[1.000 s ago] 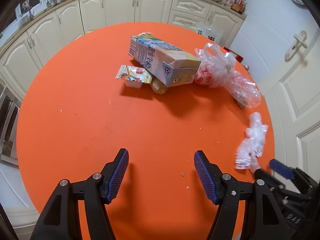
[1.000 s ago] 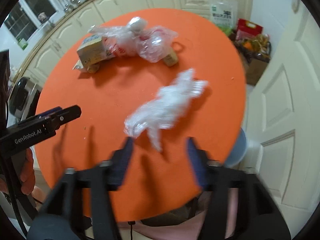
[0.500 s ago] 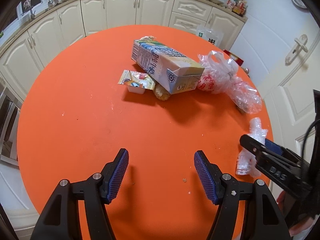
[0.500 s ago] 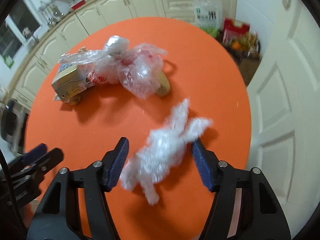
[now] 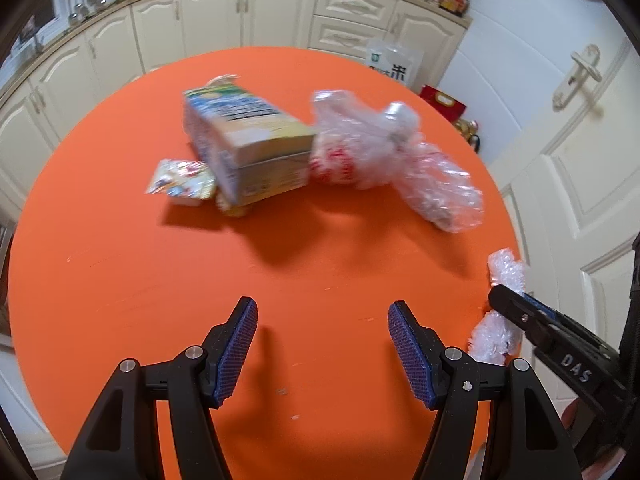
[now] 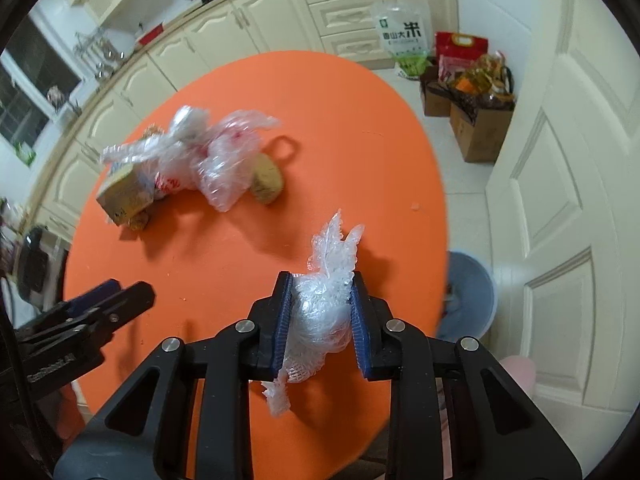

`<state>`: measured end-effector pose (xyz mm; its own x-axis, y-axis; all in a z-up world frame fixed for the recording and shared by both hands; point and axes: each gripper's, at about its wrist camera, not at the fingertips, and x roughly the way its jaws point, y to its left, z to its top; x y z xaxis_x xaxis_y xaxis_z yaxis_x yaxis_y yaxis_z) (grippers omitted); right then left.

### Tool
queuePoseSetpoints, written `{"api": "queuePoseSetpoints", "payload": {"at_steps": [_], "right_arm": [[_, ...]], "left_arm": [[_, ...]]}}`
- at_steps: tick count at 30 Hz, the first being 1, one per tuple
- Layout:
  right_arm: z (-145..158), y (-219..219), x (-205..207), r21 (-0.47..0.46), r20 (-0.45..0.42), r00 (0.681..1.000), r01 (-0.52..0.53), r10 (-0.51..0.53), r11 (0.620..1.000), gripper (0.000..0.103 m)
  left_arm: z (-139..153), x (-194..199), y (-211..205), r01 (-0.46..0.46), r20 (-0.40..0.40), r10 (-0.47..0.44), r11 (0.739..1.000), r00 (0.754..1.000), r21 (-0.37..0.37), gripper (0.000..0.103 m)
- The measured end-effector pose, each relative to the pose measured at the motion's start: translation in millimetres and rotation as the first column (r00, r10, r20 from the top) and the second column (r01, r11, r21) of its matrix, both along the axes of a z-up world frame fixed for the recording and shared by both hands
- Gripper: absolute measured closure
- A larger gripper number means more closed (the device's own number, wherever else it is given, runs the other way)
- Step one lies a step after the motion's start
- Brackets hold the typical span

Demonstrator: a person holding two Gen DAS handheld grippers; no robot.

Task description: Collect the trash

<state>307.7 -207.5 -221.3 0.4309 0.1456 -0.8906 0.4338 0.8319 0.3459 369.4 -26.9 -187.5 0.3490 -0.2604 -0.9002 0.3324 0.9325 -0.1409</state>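
1. The carton [image 5: 248, 148] is blurred; its print cannot be read.
2. The left gripper [image 5: 322, 344] is held open over bare table [image 5: 120, 280].
3. The wrap [image 6: 324, 312] is pinched by the right gripper [image 6: 320, 316], whose jaws have just been closing; its lower end is hidden between the pads.
4. The bin [image 6: 468, 296] is partly hidden by the table edge.

The right gripper [image 6: 321, 304], low in the frame, has just been closing and now squeezes the crumpled plastic wrap [image 6: 324, 308]. The left gripper [image 6: 120, 300] shows at lower left over the orange table [image 6: 340, 120].
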Motion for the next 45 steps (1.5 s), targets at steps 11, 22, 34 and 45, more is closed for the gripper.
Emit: {"api": "queuePoseSetpoints", "payload": {"at_steps": [11,22,34,45], "right_arm": [[10,-28,3,-0.013,0.044,0.999,0.02,-0.019,1.0,0.077],[-2,-36,26,0.019,0.041,0.999,-0.029,0.028,0.999,0.077],[-20,-46,45,0.037,0.007,1.0,-0.022,0.022,0.999,0.077],[-8,-43,40,0.037,0.03,0.999,-0.022,0.021,0.999,0.077]], "left_arm": [[39,19,-30,0.129,0.123,-0.131,0.991,0.984,0.028,0.039],[30,61,-83,0.456,0.142,-0.496,0.857,0.857,0.239,0.025],[-19,109,-107,0.561,0.006,-0.585,0.78,0.811,0.278,0.051],[1,116,-103,0.458,0.007,-0.473,0.858,0.881,0.232,0.062]]}}
